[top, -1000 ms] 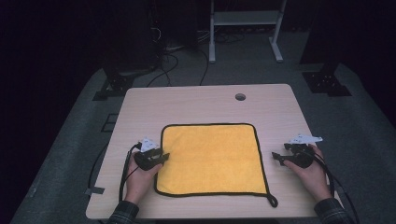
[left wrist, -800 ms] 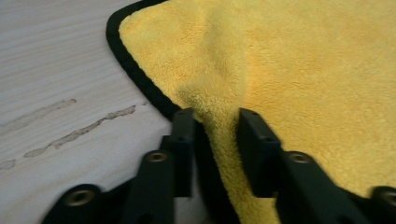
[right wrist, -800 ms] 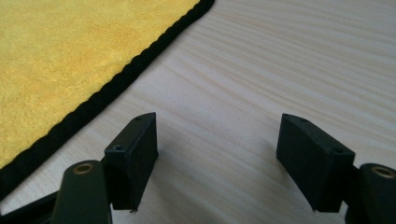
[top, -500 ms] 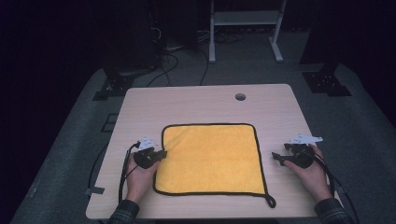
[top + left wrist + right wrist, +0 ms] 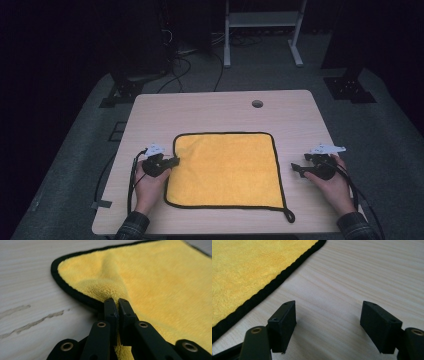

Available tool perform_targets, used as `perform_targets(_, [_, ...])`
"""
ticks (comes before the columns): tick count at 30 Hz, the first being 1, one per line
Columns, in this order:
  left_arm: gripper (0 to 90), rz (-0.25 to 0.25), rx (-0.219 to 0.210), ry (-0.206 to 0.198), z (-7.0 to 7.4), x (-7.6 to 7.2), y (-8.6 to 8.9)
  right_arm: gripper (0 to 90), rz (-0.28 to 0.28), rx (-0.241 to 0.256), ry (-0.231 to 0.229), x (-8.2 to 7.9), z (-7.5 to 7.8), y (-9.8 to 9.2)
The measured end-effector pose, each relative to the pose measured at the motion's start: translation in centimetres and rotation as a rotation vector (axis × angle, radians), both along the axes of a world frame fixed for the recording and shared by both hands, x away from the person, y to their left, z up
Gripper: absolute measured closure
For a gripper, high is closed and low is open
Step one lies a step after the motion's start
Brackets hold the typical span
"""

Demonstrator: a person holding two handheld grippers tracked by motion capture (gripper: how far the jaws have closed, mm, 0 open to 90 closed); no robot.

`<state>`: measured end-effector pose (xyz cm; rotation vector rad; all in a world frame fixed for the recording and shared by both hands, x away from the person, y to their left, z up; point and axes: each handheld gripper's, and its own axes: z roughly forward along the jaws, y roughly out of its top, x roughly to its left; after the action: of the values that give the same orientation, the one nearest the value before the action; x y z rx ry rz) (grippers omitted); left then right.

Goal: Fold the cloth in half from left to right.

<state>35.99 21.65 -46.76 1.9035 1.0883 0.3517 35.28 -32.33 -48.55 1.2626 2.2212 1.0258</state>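
— Lying where? Yellow cloth (image 5: 226, 170), black-edged, spread flat at the centre of the high view on the pale wooden surface (image 5: 210, 107), hanging loop (image 5: 289, 216) at its lower right corner.

— And at the left of that frame? Left tool (image 5: 173, 161) at the cloth's left edge, held in the left hand (image 5: 150, 181), cable (image 5: 133, 175) trailing toward the bottom of the frame.

— Closed or wide? Clamped on the cloth: in the left gripper view, jaws pressed together at lower centre with a fold of yellow pile (image 5: 110, 290) pinched between them, black hem (image 5: 72, 291) curving across the left of the frame, fabric bunched up just above the tips.

— Right side? Right tool (image 5: 298, 169) at the right of the high view, in the right hand (image 5: 334, 186), just beside the cloth's right edge but apart from it. Jaws spread wide over bare wood in the right gripper view, nothing between them; cloth (image 5: 249, 267) with its hem in the upper left of that frame.

— Anything else on top? Round hole (image 5: 257, 103) near the far edge, upper centre of the high view.
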Motion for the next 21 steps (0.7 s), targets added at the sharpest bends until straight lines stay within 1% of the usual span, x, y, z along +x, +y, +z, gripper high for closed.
perform_targets(1, [86.3, -0.006, 0.003, -0.005, 0.2, 0.0, -0.1, 27.6, 0.000, -0.001, 0.000, 0.0, 0.0, 0.0])
perform_targets(3, [86.3, -0.014, -0.001, -0.013, 0.4, 0.0, -0.3, 27.6, 0.000, -0.001, 0.000, 0.0, 0.0, 0.0])
perform_targets(4, [86.3, -0.024, -0.010, -0.019, 0.6, 0.0, -0.5, 27.6, 0.000, -0.002, 0.000, 0.0, 0.0, 0.0])
perform_targets(5, [86.3, -0.032, -0.010, -0.021, 0.8, 0.1, -0.7, 27.6, 0.001, -0.004, -0.001, 0.0, 0.0, 0.0])
perform_targets(8, [86.3, -0.049, -0.036, -0.027, 1.1, 0.2, -1.2, 27.5, 0.001, -0.004, -0.001, 0.0, 0.0, 0.0])
perform_targets(9, [86.2, -0.053, -0.045, -0.025, 1.2, 0.3, -1.4, 27.5, 0.001, -0.004, -0.001, 0.0, 0.0, 0.0])
perform_targets(10, [86.2, -0.064, -0.043, -0.023, 1.3, 0.3, -1.6, 27.5, 0.001, -0.003, -0.001, 0.0, 0.0, 0.0])
perform_targets(14, [86.2, -0.096, -0.062, -0.018, 1.7, 0.6, -2.9, 27.5, 0.001, 0.000, 0.000, 0.0, 0.0, 0.0])
perform_targets(15, [86.2, -0.096, -0.062, -0.018, 1.7, 0.6, -2.9, 27.5, 0.001, 0.000, 0.000, 0.0, 0.0, 0.0])
perform_targets(18, [86.1, -0.120, -0.078, -0.014, 1.8, 0.9, -4.1, 27.5, 0.001, 0.000, 0.000, 0.0, 0.0, 0.0])
perform_targets(19, [86.2, -0.120, -0.078, -0.014, 1.8, 0.9, -4.1, 27.5, 0.001, 0.000, 0.000, 0.0, 0.0, 0.0])
perform_targets(21, [86.1, -0.133, -0.093, -0.008, 1.8, 1.1, -4.6, 27.5, 0.001, 0.000, 0.000, 0.0, 0.0, 0.0])
